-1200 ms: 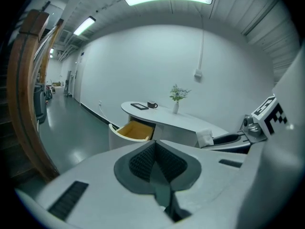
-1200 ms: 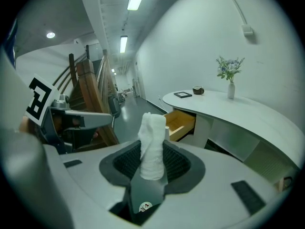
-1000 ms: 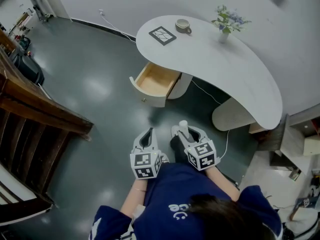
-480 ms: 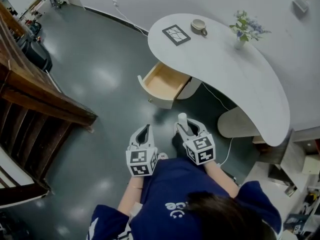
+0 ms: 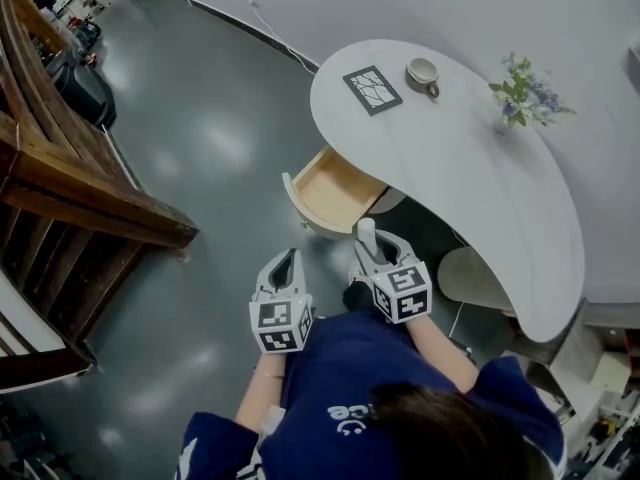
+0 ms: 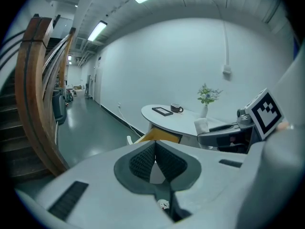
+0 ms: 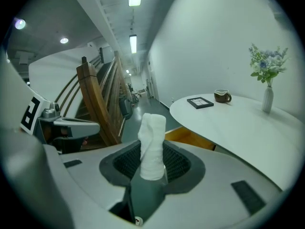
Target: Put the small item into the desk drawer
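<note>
A small white rolled cloth (image 7: 152, 147) stands upright between the pads of my right gripper (image 7: 152, 152), which is shut on it. In the head view the roll (image 5: 366, 232) and right gripper (image 5: 369, 248) hang over the dark floor, just short of the open wooden drawer (image 5: 337, 187), whose inside looks bare. The drawer (image 7: 191, 137) juts out from under the white curved desk (image 5: 470, 173). My left gripper (image 5: 288, 266) is level with the right one, further left, holding nothing. Its pads (image 6: 143, 160) meet at the tips, so it is shut.
On the desk are a framed picture (image 5: 372, 89), a cup (image 5: 423, 72) and a vase of flowers (image 5: 522, 98). A wooden staircase (image 5: 70, 183) rises at the left. A cable (image 5: 280, 34) runs along the floor by the far wall.
Both grippers and the person have moved toward the desk; the open drawer now lies just beyond the jaw tips. The roll stays gripped in the right gripper.
</note>
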